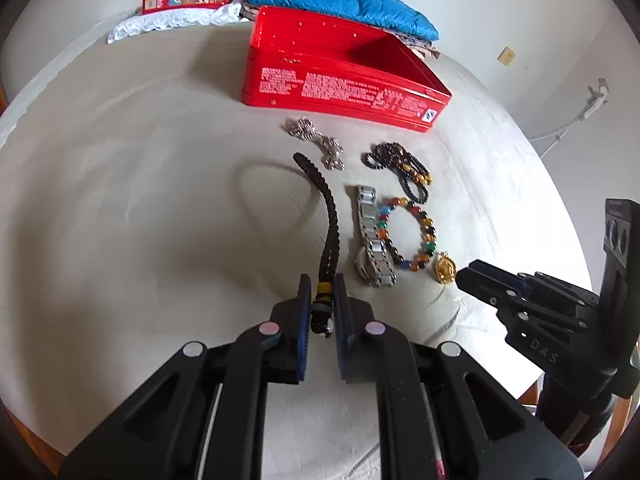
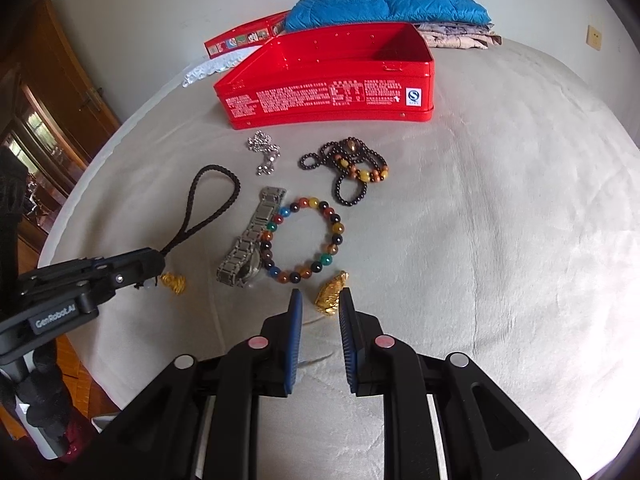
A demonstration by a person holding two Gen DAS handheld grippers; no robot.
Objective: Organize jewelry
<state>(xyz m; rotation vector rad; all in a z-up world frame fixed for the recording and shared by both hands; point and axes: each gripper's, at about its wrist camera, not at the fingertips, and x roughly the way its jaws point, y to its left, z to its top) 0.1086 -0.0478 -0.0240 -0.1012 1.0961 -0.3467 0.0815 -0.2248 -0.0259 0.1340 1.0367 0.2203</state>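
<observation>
A folded blue quilted garment point(image 2: 388, 10) is lying at the far edge of the pale bed cover point(image 2: 500, 220), resting on patterned folded fabric point(image 2: 460, 38). A white lace cloth point(image 1: 176, 22) is lying beside it. A wall socket point(image 2: 595, 37) is showing on the wall.

The left gripper point(image 1: 322, 286) points steeply down with its 2 jaws clamped tight. The right gripper point(image 2: 320, 300) also tilts steeply down beside it, its jaws a little apart and gripping nothing.
</observation>
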